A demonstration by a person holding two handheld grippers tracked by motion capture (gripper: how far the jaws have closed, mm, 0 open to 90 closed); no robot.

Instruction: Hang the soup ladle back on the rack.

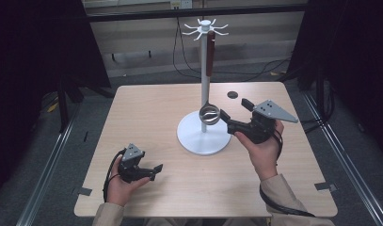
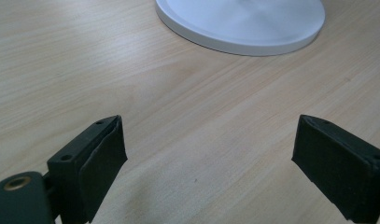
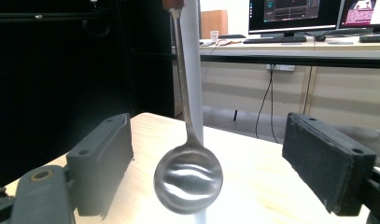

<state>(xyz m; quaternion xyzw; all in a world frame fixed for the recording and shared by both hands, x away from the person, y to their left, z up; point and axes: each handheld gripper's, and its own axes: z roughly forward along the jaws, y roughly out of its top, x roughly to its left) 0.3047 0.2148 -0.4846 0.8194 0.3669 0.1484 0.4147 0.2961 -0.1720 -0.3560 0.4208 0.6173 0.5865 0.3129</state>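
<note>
A white hook stand (image 1: 205,70) rises from a round base (image 1: 203,137) at the middle of the wooden table (image 1: 147,108). A steel ladle (image 1: 209,113) with a brown handle hangs from one of its top hooks, its bowl low beside the pole. My right gripper (image 1: 235,109) is open just right of the bowl, jaws pointing at it. In the right gripper view the ladle bowl (image 3: 188,179) hangs a little ahead of the open right gripper (image 3: 208,135), untouched. My left gripper (image 1: 154,172) rests open near the table's front left; the left gripper (image 2: 211,154) faces the base (image 2: 243,23).
A small black disc (image 1: 232,94) lies on the table behind the right gripper. Dark curtains stand on both sides, and cables run over the floor behind the table. A desk with monitors (image 3: 295,14) stands farther back.
</note>
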